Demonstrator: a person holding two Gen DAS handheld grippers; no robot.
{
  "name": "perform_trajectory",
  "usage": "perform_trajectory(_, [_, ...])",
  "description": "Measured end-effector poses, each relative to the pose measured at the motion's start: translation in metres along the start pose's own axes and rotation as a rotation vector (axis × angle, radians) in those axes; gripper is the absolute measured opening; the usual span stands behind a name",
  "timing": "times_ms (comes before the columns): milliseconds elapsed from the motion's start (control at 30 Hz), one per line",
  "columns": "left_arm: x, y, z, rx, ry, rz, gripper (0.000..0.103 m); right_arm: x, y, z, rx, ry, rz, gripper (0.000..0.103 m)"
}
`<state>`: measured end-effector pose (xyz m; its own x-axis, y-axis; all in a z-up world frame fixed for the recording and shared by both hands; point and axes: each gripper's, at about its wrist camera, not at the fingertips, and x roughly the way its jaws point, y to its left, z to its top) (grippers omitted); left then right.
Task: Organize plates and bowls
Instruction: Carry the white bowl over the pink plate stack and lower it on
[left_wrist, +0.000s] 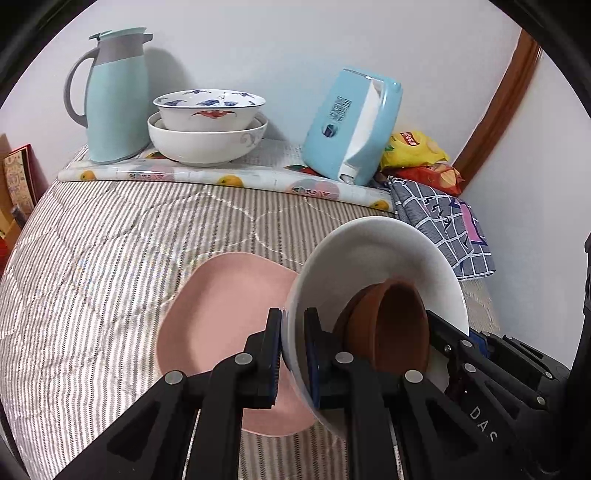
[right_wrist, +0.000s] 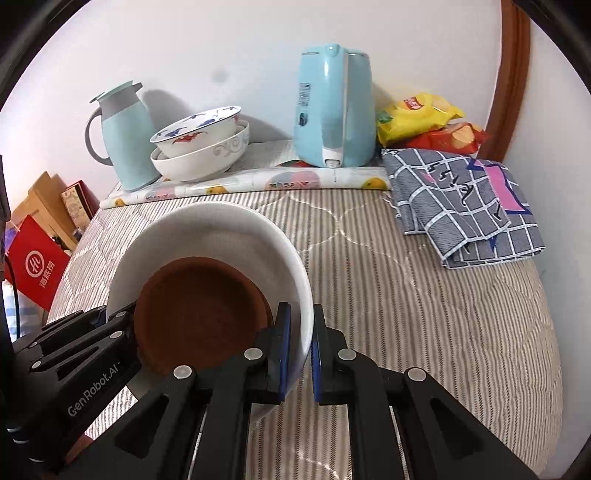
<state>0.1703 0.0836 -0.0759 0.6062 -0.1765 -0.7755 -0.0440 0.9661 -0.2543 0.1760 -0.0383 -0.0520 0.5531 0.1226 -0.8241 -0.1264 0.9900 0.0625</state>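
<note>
1. The left gripper (left_wrist: 293, 354) is clamped on the rim of a white bowl (left_wrist: 388, 251), one finger outside the wall and one inside, low and centre in the left wrist view.
2. The right gripper (right_wrist: 300, 354) pinches the opposite rim of the same white bowl (right_wrist: 207, 229), low and centre in the right wrist view, so the bowl hangs tilted between the two.
3. A brown bowl (right_wrist: 199, 310) sits nested inside the white one, lying against its lower wall.
4. Under and to the left of the white bowl in the left wrist view, a pink plate (left_wrist: 221, 299) lies flat on the striped quilted surface (left_wrist: 110, 240).
5. At the upper left of that view, a blue-and-red patterned bowl (left_wrist: 208, 109) is stacked inside a larger white bowl with a grey scroll pattern (left_wrist: 207, 142), both on a fruit-print mat (left_wrist: 207, 175).
6. A pale green thermos jug (left_wrist: 110, 96) stands just left of that stack; a light blue electric kettle (right_wrist: 332, 107) stands to its right.
7. Further right lie a yellow chip bag (right_wrist: 417, 112), a red one (right_wrist: 454, 138) and a folded checked cloth (right_wrist: 465, 199).
</note>
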Motion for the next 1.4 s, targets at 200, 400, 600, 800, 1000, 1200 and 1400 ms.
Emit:
perform_trajectory(200, [0.001, 0.009, 0.001, -0.010, 0.001, 0.002, 0.012, 0.005, 0.008, 0.001, -0.009, 0.002, 0.004, 0.009])
perform_trajectory(400, [0.004, 0.017, 0.002, -0.022, 0.005, -0.002, 0.012, 0.010, 0.014, 0.002, -0.017, 0.007, 0.004, 0.009])
perform_trajectory(600, [0.007, 0.025, 0.004, -0.028, 0.007, 0.000, 0.012, 0.016, 0.020, 0.004, -0.021, 0.013, 0.009, 0.009])
perform_trajectory(800, [0.010, 0.036, 0.007, -0.029, 0.014, 0.001, 0.012, 0.021, 0.027, 0.006, -0.031, 0.019, 0.019, 0.009])
perform_trajectory(1000, [0.013, 0.045, 0.007, -0.037, 0.029, 0.021, 0.012, 0.030, 0.033, 0.007, -0.040, 0.033, 0.035, 0.009])
perform_trajectory(1200, [0.018, 0.055, 0.001, -0.053, 0.047, 0.036, 0.012, 0.040, 0.040, 0.002, -0.049, 0.054, 0.051, 0.009])
perform_trajectory(1400, [0.025, 0.063, -0.005, -0.065, 0.071, 0.047, 0.012, 0.051, 0.045, -0.006, -0.058, 0.081, 0.060, 0.009])
